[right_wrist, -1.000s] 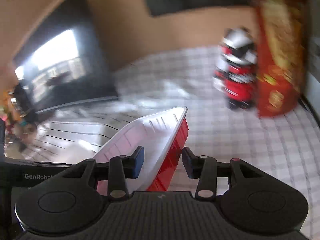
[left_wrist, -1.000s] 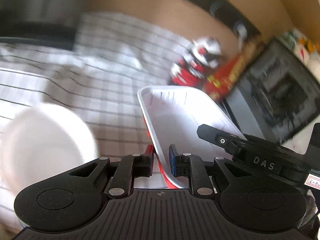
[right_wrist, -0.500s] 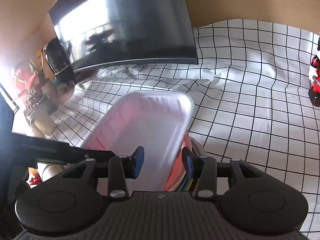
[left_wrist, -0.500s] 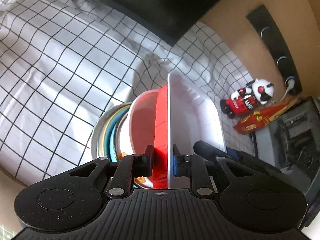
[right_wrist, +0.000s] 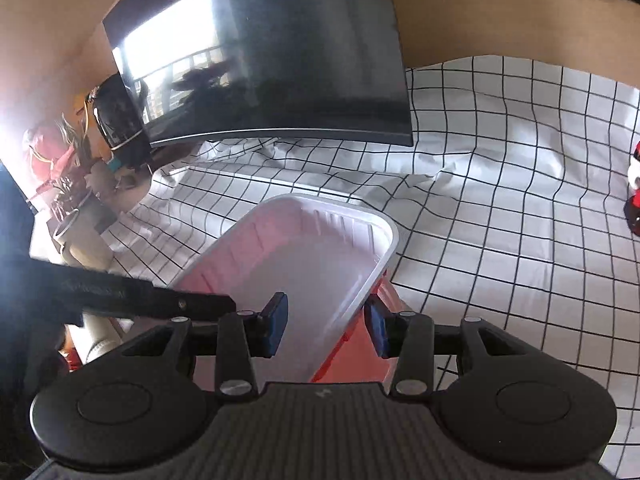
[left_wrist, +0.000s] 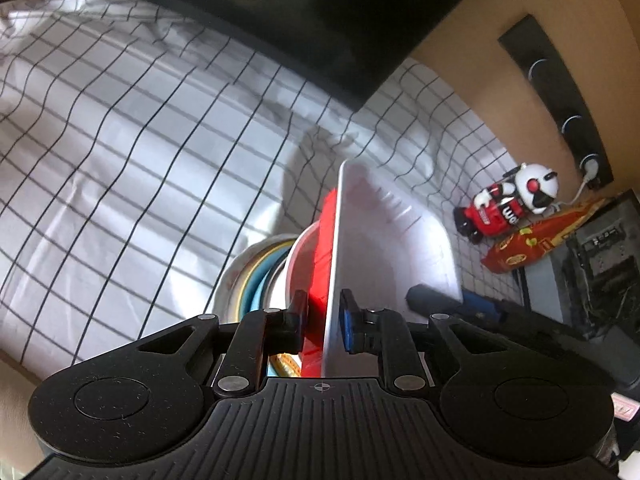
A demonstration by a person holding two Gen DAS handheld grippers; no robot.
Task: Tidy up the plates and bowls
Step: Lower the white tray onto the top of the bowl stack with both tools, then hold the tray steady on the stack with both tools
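A rectangular tray (left_wrist: 392, 248), red outside and white inside, hangs between both grippers. My left gripper (left_wrist: 323, 312) has its jaws closing on the tray's near wall, with the pads pressing on both of its faces. From the other side, my right gripper (right_wrist: 325, 322) straddles the tray (right_wrist: 312, 256) with one pad inside and one on the red outer wall. Under the tray, on the checked cloth, sits a stack of round plates (left_wrist: 248, 276) with a red-and-white bowl (left_wrist: 300, 268) on top. Whether the tray touches the bowl is hidden.
A black monitor (right_wrist: 280, 60) stands at the back on the white checked tablecloth (right_wrist: 500, 220). A red-and-white toy robot (left_wrist: 508, 204) and a red snack bag (left_wrist: 540, 240) lie to the right. A potted plant (right_wrist: 76, 216) and a black jug (right_wrist: 116, 116) stand at the left.
Both grippers carried the tray away from the toy robot and the red bag to above the stack of plates in front of the monitor. The tray sank a little and rolled.
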